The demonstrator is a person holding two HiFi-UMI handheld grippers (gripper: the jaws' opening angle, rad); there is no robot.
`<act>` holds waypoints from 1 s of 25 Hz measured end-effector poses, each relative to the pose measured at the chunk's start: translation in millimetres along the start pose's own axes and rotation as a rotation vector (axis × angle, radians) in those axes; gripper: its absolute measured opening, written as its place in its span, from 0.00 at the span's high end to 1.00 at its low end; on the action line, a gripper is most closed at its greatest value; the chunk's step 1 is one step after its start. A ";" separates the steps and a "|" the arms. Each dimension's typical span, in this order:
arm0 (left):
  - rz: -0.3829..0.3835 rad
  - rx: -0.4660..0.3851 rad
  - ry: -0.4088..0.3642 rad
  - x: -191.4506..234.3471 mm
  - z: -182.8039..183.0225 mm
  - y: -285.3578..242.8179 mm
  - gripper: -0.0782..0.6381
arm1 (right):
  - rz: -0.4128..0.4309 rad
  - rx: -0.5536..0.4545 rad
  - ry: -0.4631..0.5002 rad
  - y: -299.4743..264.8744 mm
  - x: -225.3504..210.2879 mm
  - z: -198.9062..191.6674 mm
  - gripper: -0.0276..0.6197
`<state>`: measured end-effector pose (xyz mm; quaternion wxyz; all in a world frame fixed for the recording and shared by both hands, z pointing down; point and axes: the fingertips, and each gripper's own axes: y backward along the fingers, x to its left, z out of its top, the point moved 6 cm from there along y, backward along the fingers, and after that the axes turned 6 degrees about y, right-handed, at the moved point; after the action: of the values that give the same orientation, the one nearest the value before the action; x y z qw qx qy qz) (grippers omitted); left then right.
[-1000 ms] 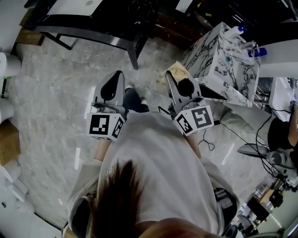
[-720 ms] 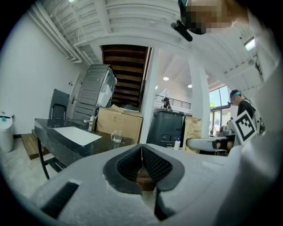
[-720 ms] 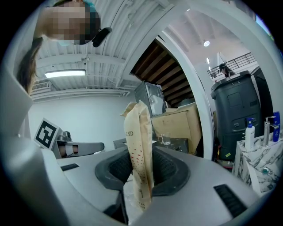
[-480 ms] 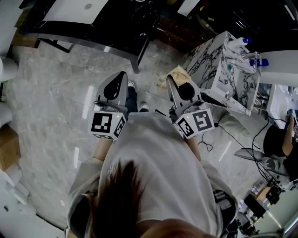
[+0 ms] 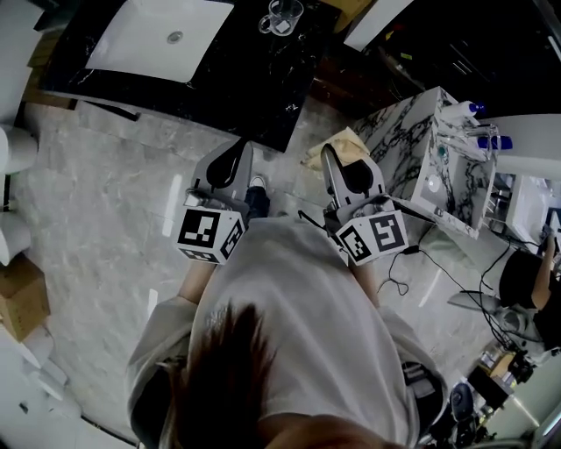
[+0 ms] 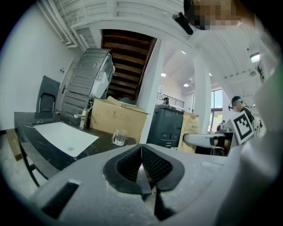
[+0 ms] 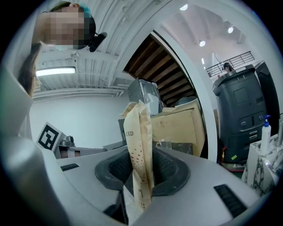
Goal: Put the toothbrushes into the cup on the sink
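- So, in the head view the cup [image 5: 280, 16] stands on the black worktop [image 5: 254, 88] beside the white sink [image 5: 158, 39]. It is well ahead of the left gripper [image 5: 232, 158] and right gripper [image 5: 344, 162], both held at the person's chest. The cup is light-looking glass, so a hasty reach could knock it over.
- In the left gripper view the fingers [image 6: 155, 164] meet at their tips, with nothing plainly between them. Closed like that, this gripper could not steady the cup [image 6: 118, 137] if it tips.
- In the right gripper view the fingers [image 7: 167, 172] stand narrow, clamped on a beige paper packet [image 7: 138, 145] that rises upright between them. I cannot tell whether a toothbrush is inside, and no bare toothbrush shows in any view. The packet looks thin and floppy, so it may slide in the grip or buckle against the cup's rim instead of dropping in.
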<state>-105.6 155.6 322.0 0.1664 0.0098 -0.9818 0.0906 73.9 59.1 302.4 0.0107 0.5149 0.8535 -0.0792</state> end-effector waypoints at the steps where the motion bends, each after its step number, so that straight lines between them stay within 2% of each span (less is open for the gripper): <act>1: -0.007 0.005 0.002 5.3 1.2 -2.8 0.87 | -0.009 0.001 -0.001 -4.8 -0.4 0.4 0.79; 5: -0.029 0.020 0.002 22.8 4.9 -10.4 0.87 | -0.049 0.005 -0.007 -17.6 -4.0 1.4 0.79; 12: -0.013 0.002 0.021 40.1 10.7 -11.7 0.87 | -0.073 -0.002 0.012 -26.6 -8.0 7.6 0.79; 20: -0.003 0.016 0.013 36.0 9.0 -26.0 0.87 | -0.072 -0.001 -0.009 -29.7 -19.9 4.7 0.79; 25: 0.035 -0.008 0.018 27.2 11.2 -42.4 0.87 | -0.056 0.015 -0.029 -34.1 -42.6 2.7 0.79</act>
<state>-132.8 112.2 327.9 0.1735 -0.0087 -0.9807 0.0897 63.7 5.7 308.3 0.0168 0.4896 0.8668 -0.0934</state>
